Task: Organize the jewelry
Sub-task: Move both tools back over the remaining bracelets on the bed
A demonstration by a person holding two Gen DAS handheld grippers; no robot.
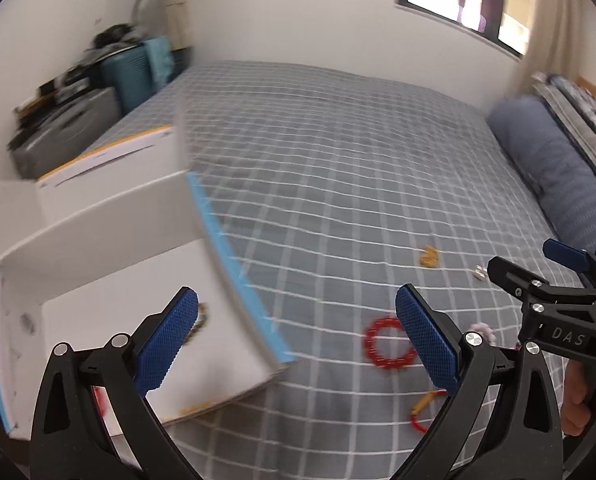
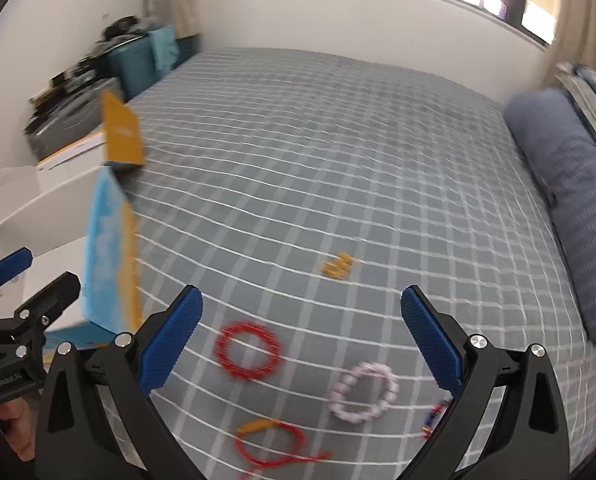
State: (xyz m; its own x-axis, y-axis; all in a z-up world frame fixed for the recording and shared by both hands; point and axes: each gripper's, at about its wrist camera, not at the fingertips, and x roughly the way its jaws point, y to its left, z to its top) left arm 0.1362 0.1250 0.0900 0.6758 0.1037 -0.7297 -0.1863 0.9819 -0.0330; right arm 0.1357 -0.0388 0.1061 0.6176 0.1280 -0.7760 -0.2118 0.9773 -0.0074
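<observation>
- Both empty: right hand-held gripper (image 2: 302,344) spread wide, left hand-held gripper (image 1: 298,340) spread wide too
- Jewelry loose on the bed (image 2: 338,140): red bead bracelet (image 2: 247,350) just ahead of the right fingertips, left of centre; pink bead bracelet (image 2: 364,396) nearer, right of centre; red cord bracelet (image 2: 273,444) lowest in the right view
- Small gold piece (image 2: 338,266) farther out
- Rings lie flat, no real long axis
- White box (image 1: 109,280) sits under the left unit, open; contents blurred, probably a beaded piece
- Right is nearer the bracelets, box lies to its left
</observation>
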